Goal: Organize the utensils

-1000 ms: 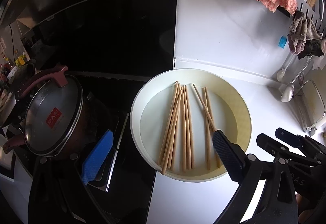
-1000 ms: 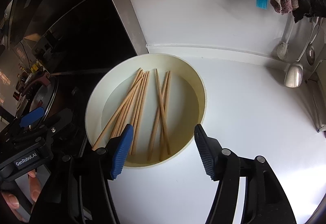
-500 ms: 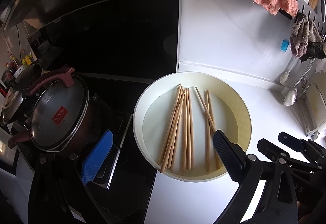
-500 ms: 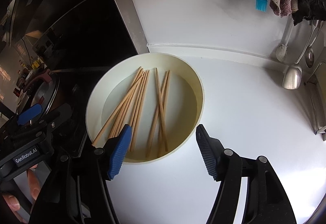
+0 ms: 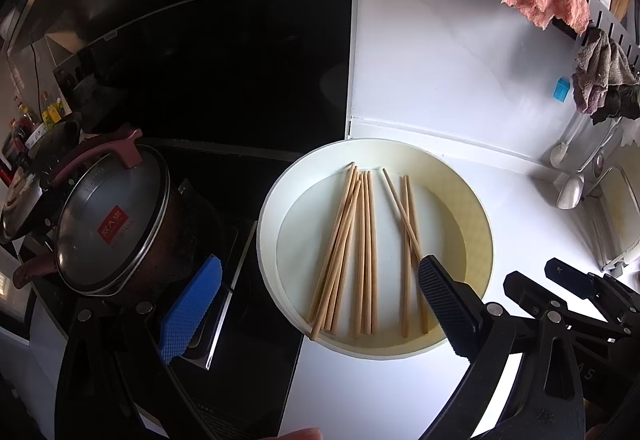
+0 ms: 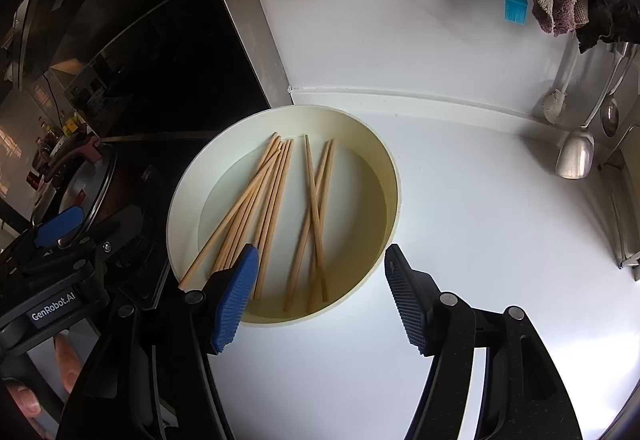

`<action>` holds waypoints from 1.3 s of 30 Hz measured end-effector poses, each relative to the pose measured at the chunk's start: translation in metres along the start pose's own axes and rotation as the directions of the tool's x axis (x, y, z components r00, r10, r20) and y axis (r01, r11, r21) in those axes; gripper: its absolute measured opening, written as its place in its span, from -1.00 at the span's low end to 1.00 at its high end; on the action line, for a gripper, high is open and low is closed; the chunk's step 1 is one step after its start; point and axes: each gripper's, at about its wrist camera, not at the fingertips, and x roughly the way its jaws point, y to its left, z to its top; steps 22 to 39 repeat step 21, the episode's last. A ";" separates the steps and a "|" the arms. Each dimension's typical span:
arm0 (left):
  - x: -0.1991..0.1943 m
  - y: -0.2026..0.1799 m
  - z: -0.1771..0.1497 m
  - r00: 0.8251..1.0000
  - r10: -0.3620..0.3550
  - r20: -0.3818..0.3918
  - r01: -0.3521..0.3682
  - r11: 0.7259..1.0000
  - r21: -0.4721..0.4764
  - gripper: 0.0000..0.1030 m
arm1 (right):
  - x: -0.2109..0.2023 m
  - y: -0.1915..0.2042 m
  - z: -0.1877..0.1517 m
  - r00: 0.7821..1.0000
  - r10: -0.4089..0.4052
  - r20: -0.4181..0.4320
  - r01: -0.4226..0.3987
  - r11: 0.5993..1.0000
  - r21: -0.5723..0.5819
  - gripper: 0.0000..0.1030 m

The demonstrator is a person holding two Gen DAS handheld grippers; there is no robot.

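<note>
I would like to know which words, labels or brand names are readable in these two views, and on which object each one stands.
"GenRobot.AI": white print on the body of the left hand-held gripper, seen in the right wrist view.
Red label on the glass pot lid: white characters, too blurred to read.
Embossed letters on the dark gripper body at lower right of the left wrist view: only partly visible, not readable.

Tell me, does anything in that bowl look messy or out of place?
Yes. The chopsticks lie loose in the round basin, not paired: one on the right crosses two others, and one on the left splays out to the rim.
</note>
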 end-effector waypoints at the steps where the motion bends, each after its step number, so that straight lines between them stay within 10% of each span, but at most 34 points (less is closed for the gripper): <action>1: 0.000 0.000 0.000 1.000 0.000 0.000 0.000 1.000 0.000 0.88 | 0.000 0.000 0.000 1.000 -0.001 0.000 0.001 1.000 0.000 0.22; 39: 0.003 0.001 -0.001 1.000 -0.002 -0.007 0.002 1.000 0.000 0.88 | 0.001 -0.001 0.000 1.000 -0.001 0.002 0.001 1.000 0.006 0.22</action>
